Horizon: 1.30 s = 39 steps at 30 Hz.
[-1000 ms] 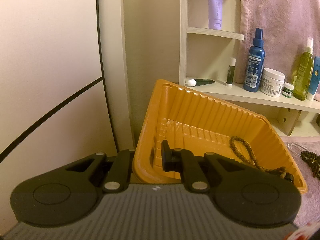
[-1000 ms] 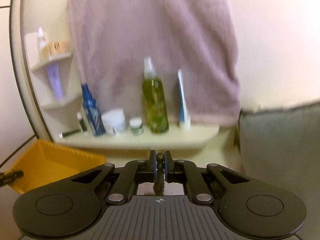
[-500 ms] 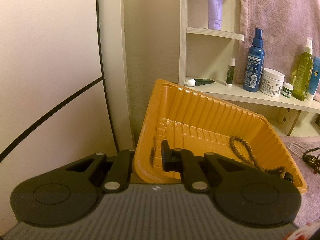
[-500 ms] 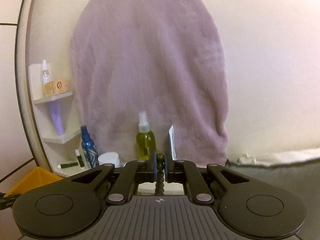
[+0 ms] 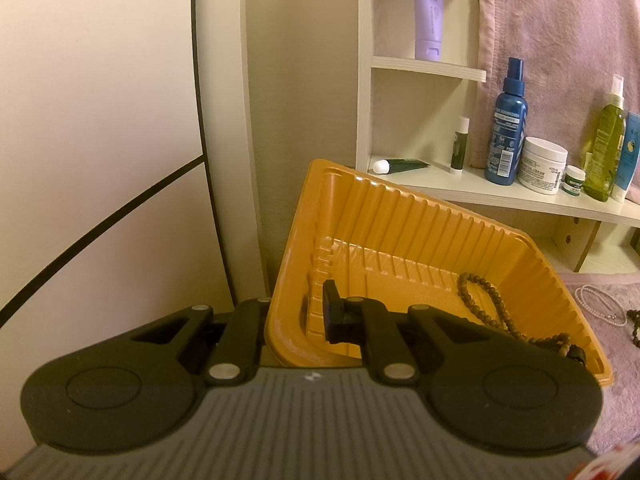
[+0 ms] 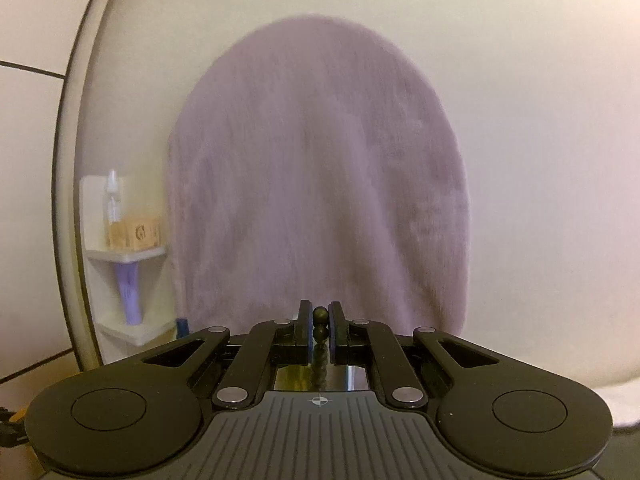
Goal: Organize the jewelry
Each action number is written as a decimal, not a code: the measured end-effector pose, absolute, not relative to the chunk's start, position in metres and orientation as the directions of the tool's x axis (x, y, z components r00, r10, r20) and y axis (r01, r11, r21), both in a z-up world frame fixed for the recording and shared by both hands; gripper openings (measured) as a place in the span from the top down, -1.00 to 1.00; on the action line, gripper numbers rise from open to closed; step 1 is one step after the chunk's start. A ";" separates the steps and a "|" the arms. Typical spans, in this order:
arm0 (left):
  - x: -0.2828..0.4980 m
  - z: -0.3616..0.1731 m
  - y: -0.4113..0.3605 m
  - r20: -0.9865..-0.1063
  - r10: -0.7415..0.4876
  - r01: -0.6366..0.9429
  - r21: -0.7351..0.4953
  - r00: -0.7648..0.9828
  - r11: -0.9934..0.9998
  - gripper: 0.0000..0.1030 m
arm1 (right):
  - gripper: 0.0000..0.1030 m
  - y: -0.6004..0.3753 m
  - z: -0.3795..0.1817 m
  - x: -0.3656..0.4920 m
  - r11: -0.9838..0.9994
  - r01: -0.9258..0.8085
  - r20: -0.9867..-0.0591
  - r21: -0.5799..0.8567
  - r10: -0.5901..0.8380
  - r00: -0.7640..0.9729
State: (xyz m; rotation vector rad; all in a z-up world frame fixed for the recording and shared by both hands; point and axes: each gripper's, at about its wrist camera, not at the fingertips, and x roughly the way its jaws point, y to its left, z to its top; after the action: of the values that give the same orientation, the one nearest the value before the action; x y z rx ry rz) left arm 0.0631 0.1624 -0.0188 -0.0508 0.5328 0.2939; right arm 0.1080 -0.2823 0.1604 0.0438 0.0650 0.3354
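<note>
In the left wrist view my left gripper (image 5: 298, 312) is shut on the near left rim of an orange ribbed plastic tray (image 5: 400, 236) and holds it tilted. A brown bead bracelet (image 5: 492, 304) lies inside the tray by its right wall. A white pearl necklace (image 5: 602, 304) and the end of a dark bead strand (image 5: 634, 320) lie on the pink cloth to the right. In the right wrist view my right gripper (image 6: 320, 320) is shut on a dark bead strand (image 6: 320, 336), which hangs down between the fingers, lifted high in front of a mauve towel (image 6: 320, 180).
A white shelf unit (image 5: 500, 196) behind the tray carries a blue spray bottle (image 5: 506, 128), a white cream jar (image 5: 542, 164), a green bottle (image 5: 604, 140) and small tubes. A lilac tube (image 5: 429, 12) stands on the upper shelf. A pink cloth (image 5: 600, 360) covers the surface at right.
My right gripper has risen and tilted upward with the bead strand; the shelf bottles dropped out of its view. The left gripper and tray have stayed still. The dark strand at the right has mostly left the left view.
</note>
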 end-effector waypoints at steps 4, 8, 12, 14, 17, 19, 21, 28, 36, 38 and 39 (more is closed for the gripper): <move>0.063 -0.019 0.162 -0.507 0.263 -0.289 0.028 0.821 0.957 0.79 | 0.86 -0.283 0.176 0.105 0.946 -0.322 0.005 0.045 0.322 0.947; 0.063 -0.017 0.161 -0.509 0.263 -0.290 0.028 0.820 0.957 0.80 | 0.86 -0.282 0.187 0.102 0.945 -0.326 0.053 0.038 0.324 0.945; 0.063 -0.016 0.161 -0.506 0.265 -0.290 0.030 0.821 0.957 0.79 | 0.86 -0.276 0.169 0.119 0.931 -0.358 -0.053 0.070 0.362 0.931; 0.062 -0.016 0.160 -0.504 0.264 -0.288 0.031 0.822 0.957 0.79 | 0.86 -0.274 0.147 0.135 0.917 -0.381 -0.143 0.114 0.395 0.908; 0.062 -0.016 0.161 -0.507 0.261 -0.285 0.032 0.822 0.958 0.79 | 0.86 -0.269 0.112 0.158 0.906 -0.389 -0.256 0.169 0.421 0.870; 0.062 -0.016 0.161 -0.509 0.262 -0.286 0.032 0.820 0.958 0.79 | 0.86 -0.266 0.089 0.173 0.897 -0.383 -0.325 0.221 0.438 0.838; 0.062 -0.016 0.161 -0.510 0.263 -0.288 0.030 0.819 0.957 0.79 | 0.86 -0.263 0.069 0.182 0.904 -0.358 -0.384 0.232 0.424 0.820; 0.063 -0.017 0.161 -0.512 0.264 -0.290 0.030 0.817 0.956 0.79 | 0.85 -0.257 0.003 0.196 0.877 -0.341 -0.581 0.337 0.479 0.658; 0.064 -0.018 0.162 -0.517 0.265 -0.291 0.031 0.814 0.956 0.79 | 0.22 -0.279 -0.044 0.182 0.927 -0.291 -0.676 0.236 0.371 0.636; 0.065 -0.018 0.162 -0.518 0.266 -0.292 0.033 0.813 0.956 0.79 | 0.23 -0.294 -0.046 0.187 0.937 -0.261 -0.671 0.234 0.350 0.654; 0.065 -0.018 0.162 -0.519 0.267 -0.293 0.034 0.812 0.956 0.79 | 0.32 -0.301 -0.047 0.190 0.940 -0.256 -0.667 0.227 0.341 0.663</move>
State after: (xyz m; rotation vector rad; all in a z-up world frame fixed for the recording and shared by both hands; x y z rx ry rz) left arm 0.0649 0.1617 -0.0181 -0.0487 0.5464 0.2992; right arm 0.1904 -0.3007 -0.0469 0.1168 0.7767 0.3380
